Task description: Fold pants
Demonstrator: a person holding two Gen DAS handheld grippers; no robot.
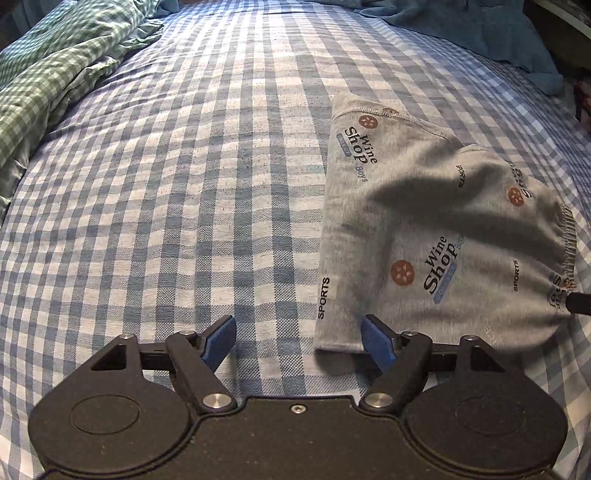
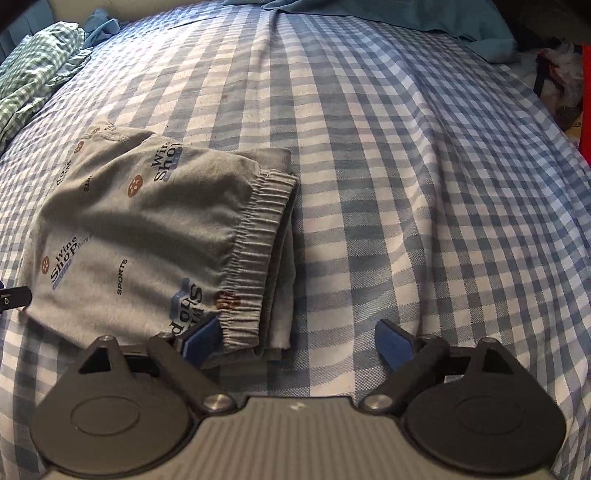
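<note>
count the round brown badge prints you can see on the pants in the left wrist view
3 on the pants: one by the far hem, one near the right edge, one low centre beside "Wine Shop". A fourth peeks at the hem; folds may hide more.

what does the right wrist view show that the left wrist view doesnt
Only the right wrist view shows the ribbed elastic waistband of the grey pants, the folded layers under it, and some red and white clutter off the bed's far right edge. Only the left wrist view shows the stitched hem at the pants' far end and much more of the green checked bedding. Both show the folded pants on the blue checked sheet, a blue cloth at the far edge, and an open hand-held gripper at the pants' near edge: left hand-held gripper, right hand-held gripper.
</note>
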